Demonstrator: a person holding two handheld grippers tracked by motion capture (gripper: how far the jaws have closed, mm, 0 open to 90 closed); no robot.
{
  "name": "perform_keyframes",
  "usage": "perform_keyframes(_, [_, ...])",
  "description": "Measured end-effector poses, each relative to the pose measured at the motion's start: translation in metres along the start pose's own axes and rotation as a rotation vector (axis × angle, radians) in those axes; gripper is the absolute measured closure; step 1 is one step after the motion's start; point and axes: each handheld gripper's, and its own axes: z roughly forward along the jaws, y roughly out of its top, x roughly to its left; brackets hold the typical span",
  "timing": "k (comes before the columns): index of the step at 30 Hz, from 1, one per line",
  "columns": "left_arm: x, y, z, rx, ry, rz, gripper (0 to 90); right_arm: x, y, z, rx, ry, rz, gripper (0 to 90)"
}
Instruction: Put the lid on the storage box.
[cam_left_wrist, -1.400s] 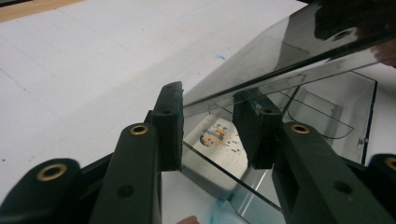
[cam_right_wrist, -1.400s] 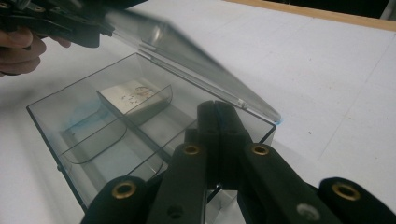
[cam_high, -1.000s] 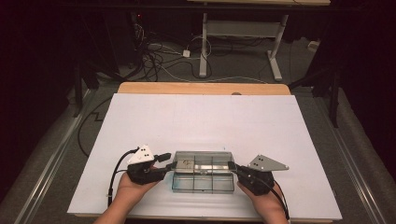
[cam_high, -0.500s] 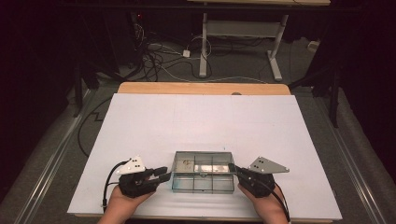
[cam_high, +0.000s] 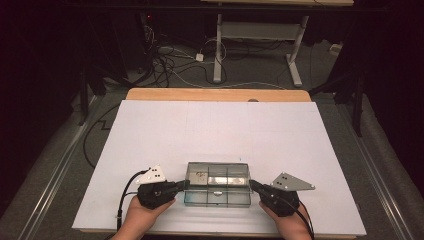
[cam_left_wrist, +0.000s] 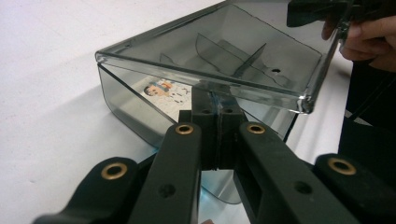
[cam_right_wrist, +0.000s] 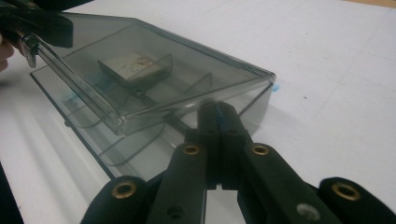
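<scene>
A smoky transparent plastic organizer box with inner dividers (cam_high: 217, 183) sits on the white tabletop (cam_high: 215, 130), close to its near edge and about in the middle of its width. The hinged clear lid (cam_left_wrist: 219, 51) of the box is lifted a little, so a gap shows between the lid and the lower tray. Inside, in one compartment at the far left of the box, lies a small printed card with a cartoon picture (cam_left_wrist: 167, 91); in the right gripper view the same compartment holds a pale flat piece (cam_right_wrist: 133, 65), probably that same card.

At the left end of the box is the left black two-jaw gripper (cam_high: 182, 185), held by the person's left hand (cam_high: 142, 215). Its fingers (cam_left_wrist: 205, 121) are pressed together with no gap between them, right at the lid edge, and I cannot tell if they pinch the lid or only touch under it. At the right end of the box is the right black two-jaw gripper (cam_high: 252, 186), held by the right hand (cam_high: 285, 222). Its fingers (cam_right_wrist: 217, 126) are also closed against each other, at the lid's corner.

Beyond the far edge of the tabletop, tangled cables (cam_high: 165, 62) lie on the floor, near the white metal legs of another table (cam_high: 295, 55).
</scene>
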Motion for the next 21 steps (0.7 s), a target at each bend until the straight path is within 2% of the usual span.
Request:
perform_keyframes(3, [-0.003, -0.003, -0.002, 0.01, 0.013, 0.021, 87.4, -0.004, -0.005, -0.006, -0.004, -0.02, 0.008, 90.0])
perform_keyframes(6, [-0.003, -0.005, -0.006, 0.002, 0.019, 0.019, 87.3, -0.01, -0.011, -0.011, -0.011, -0.036, 0.025, 89.2])
perform_keyframes(8, [-0.003, -0.006, -0.008, 0.004, 0.023, 0.024, 87.4, -0.015, -0.015, -0.014, -0.012, -0.054, 0.037, 86.4])
perform_keyframes(10, [-0.003, -0.008, -0.009, 0.011, 0.028, 0.03, 87.4, -0.02, -0.018, -0.016, -0.007, -0.072, 0.041, 79.8])
perform_keyframes(12, [-0.004, -0.011, -0.009, 0.022, 0.037, 0.039, 87.4, -0.025, -0.022, -0.017, 0.011, -0.086, 0.067, 70.9])
perform_keyframes(14, [-0.005, -0.012, -0.01, 0.025, 0.042, 0.042, 87.4, -0.027, -0.025, -0.019, 0.025, -0.106, 0.064, 59.3])
perform_keyframes(18, [-0.007, -0.014, -0.01, 0.023, 0.043, 0.036, 87.4, -0.03, -0.033, -0.026, 0.041, -0.148, 0.055, 31.5])
perform_keyframes(19, [-0.007, -0.014, -0.01, 0.029, 0.047, 0.049, 87.3, -0.031, -0.034, -0.028, 0.041, -0.159, 0.056, 22.4])
perform_keyframes(21, [-0.006, -0.015, -0.01, 0.031, 0.051, 0.051, 87.3, -0.033, -0.036, -0.029, 0.04, -0.168, 0.079, 7.4])
